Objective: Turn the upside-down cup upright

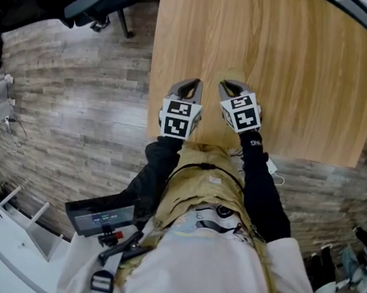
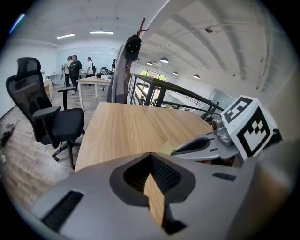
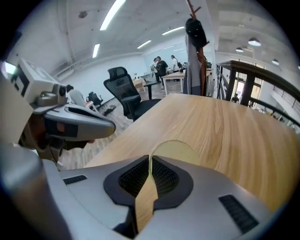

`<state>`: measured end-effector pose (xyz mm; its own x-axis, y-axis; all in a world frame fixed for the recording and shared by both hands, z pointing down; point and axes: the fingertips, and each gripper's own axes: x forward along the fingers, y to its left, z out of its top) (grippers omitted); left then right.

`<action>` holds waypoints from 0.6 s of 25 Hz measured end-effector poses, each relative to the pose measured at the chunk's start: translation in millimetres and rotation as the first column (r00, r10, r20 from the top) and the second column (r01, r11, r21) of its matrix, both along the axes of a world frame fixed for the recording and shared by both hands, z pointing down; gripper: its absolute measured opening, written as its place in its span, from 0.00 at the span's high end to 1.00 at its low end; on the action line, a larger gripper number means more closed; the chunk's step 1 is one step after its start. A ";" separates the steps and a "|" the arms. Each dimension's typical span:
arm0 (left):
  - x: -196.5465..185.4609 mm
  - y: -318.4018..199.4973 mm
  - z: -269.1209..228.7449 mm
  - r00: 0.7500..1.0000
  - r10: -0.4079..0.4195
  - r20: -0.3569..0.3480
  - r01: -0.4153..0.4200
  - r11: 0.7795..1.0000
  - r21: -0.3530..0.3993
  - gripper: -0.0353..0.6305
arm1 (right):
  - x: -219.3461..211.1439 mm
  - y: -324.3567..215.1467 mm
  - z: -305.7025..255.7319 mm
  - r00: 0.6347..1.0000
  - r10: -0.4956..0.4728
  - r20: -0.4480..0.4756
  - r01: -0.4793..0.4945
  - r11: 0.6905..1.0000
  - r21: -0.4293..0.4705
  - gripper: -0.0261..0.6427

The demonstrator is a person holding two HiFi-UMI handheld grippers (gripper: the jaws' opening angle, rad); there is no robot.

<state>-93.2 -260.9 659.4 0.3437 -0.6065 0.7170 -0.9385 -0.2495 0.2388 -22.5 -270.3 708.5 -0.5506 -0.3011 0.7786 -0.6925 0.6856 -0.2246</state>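
Observation:
A pale tan cup, close in colour to the wooden table, lies right at my right gripper's tips. Those jaws stand almost together with what looks like a thin strip of the cup's wall between them. From the head view the cup is only a faint patch just beyond the right gripper, near the table's front edge. My left gripper hovers beside it, a little to the left, shut and empty. In the left gripper view its tips meet over bare wood, with the cup to the right.
The table's left edge runs close to the left gripper, and its front edge lies under both hands. A black office chair stands on the plank floor to the left. A coat stand and people at a far desk are beyond the table.

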 end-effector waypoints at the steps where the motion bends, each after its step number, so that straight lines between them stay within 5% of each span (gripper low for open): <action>1: -0.3 0.6 0.4 1.000 -0.001 -0.002 0.001 1.000 -0.001 0.94 | -2.0 1.6 -0.6 0.999 0.026 0.048 -0.025 0.999 -0.026 0.90; 6: -1.2 7.1 4.5 1.000 0.004 -0.001 -0.004 1.000 -0.010 0.94 | -3.8 13.9 7.7 0.956 0.170 0.241 -0.125 0.973 -0.193 0.90; 15: 3.4 16.5 4.1 1.000 0.017 -0.002 -0.017 1.000 -0.015 0.94 | 46.9 15.9 28.0 0.886 0.390 0.251 -0.313 0.902 -0.296 0.89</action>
